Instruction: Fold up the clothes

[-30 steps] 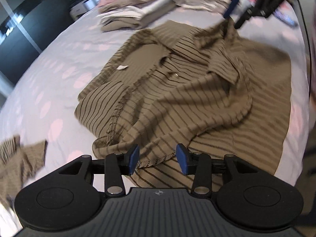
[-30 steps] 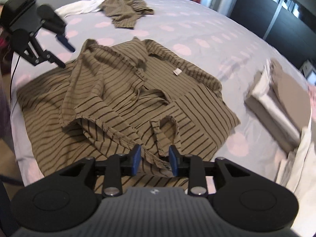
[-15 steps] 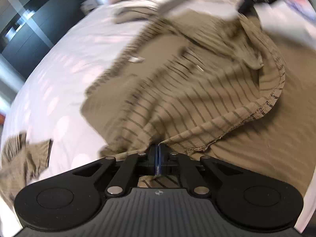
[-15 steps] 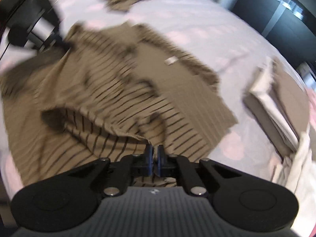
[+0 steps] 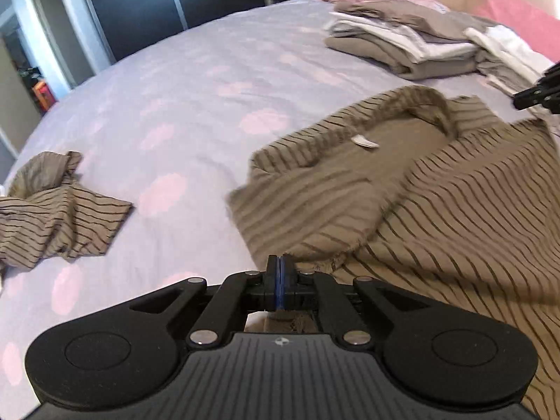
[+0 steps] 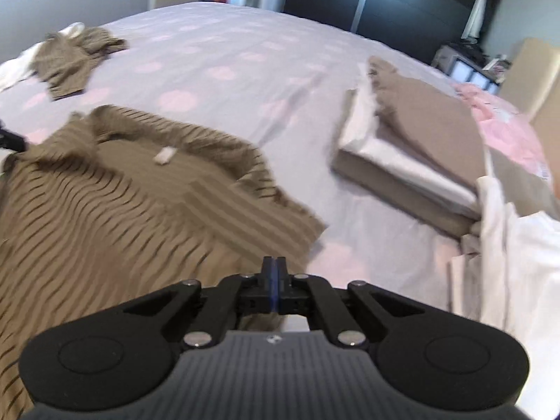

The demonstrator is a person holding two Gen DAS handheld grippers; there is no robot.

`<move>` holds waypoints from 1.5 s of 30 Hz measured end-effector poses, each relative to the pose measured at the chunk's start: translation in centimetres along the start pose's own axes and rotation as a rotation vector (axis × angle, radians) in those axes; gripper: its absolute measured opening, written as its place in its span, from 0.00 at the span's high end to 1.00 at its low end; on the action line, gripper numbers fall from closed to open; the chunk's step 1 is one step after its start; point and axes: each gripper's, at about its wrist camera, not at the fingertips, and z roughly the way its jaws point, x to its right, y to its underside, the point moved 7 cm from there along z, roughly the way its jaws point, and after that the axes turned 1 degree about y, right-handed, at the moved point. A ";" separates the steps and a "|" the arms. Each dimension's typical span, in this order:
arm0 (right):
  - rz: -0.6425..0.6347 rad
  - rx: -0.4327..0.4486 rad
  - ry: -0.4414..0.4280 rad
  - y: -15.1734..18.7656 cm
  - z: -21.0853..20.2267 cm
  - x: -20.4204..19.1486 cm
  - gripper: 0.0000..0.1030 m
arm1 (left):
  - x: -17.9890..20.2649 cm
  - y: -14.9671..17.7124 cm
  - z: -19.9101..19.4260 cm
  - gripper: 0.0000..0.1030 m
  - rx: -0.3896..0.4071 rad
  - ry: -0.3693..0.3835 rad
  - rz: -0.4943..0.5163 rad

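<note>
I am working over a bed [image 5: 196, 80] with a pale dotted cover, and the largest thing on it is the brown striped shirt [image 5: 455, 210], spread inside-up near the edge closest to me with its collar and white label [image 5: 365, 141] pointing away toward the middle of the bed. Beyond it, near the pink pillows, sits a stack of folded clothes [image 6: 413, 161], and a second crumpled striped garment [image 5: 52, 210] lies well apart at the far side. My left gripper [image 5: 279, 280] has its jaws pressed together, and I can see brown cloth bunched right behind the pads, so I judge it is clamped on the shirt's edge; one flap of the shirt lies turned over near it. My right gripper [image 6: 274, 281] also has its jaws together at the shirt's opposite edge, with cloth showing just under the fingers, so I read that as a grip on the fabric too. I judge the step in hand is a fold or a straightening pull with both edges held. The next move calls for keeping both grips firm and moving the two held edges together, evenly, so the cloth lands flat without bunching.
</note>
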 end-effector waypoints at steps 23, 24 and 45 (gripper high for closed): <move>0.170 -0.023 -0.148 1.4 -0.7 0.8 0.71 | 0.9 3.0 -1.1 0.63 -0.023 0.009 0.137; 0.174 -0.027 -0.157 1.6 -0.6 0.8 0.71 | 0.8 2.9 -1.0 0.63 -0.018 -0.004 0.134; 0.312 -0.051 -0.086 1.8 1.3 4.3 0.97 | -7.2 0.2 2.3 1.00 -0.091 0.001 -0.333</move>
